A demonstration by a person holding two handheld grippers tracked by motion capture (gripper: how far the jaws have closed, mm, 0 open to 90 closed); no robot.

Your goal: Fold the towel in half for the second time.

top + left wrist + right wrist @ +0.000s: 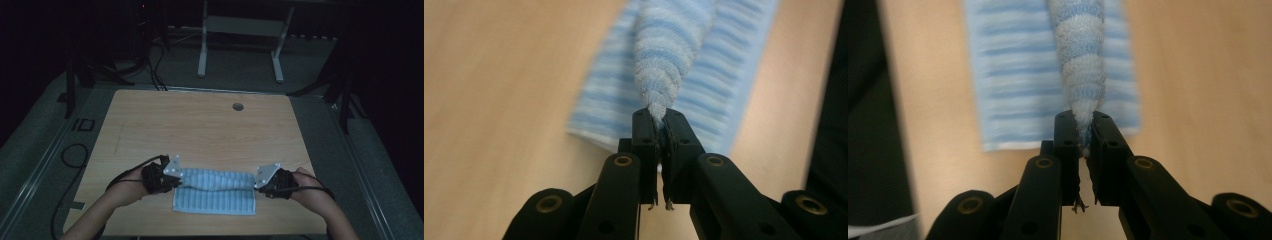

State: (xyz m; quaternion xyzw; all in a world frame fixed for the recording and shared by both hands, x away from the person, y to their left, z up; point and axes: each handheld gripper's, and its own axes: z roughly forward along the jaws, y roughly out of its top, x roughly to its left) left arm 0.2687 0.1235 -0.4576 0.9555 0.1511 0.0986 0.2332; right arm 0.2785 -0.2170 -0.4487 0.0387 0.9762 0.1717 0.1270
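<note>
1. The left gripper (pixel 659 122) has its two black jaws pressed together on a bunched corner of the striped towel (pixel 674 55); in the high view the left gripper (pixel 176 179) is at the towel's left end.
2. The right gripper (pixel 1085 125) pinches the other end in the same way, with the cloth squeezed between its jaws; in the high view the right gripper (pixel 259 184) is at the towel's right end.
3. The towel (pixel 215 192) has light blue and white stripes and a fluffy, looped surface. Near each gripper the cloth is gathered into a thick roll that narrows to the pinched point.
4. Between the two grippers the upper layer of the towel hangs a little loose and wrinkled, while the lower layer lies flat on the worktop (pixel 200 125) under it.
5. The towel lies near the front edge of the wooden worktop, about in the middle of its width.
6. Count: one towel, two grippers, two hands. The left hand (pixel 127 186) and the right hand (pixel 310 187) each hold one gripper.
7. One round hole (pixel 238 106) is in the worktop near its far edge, well apart from the towel.
</note>
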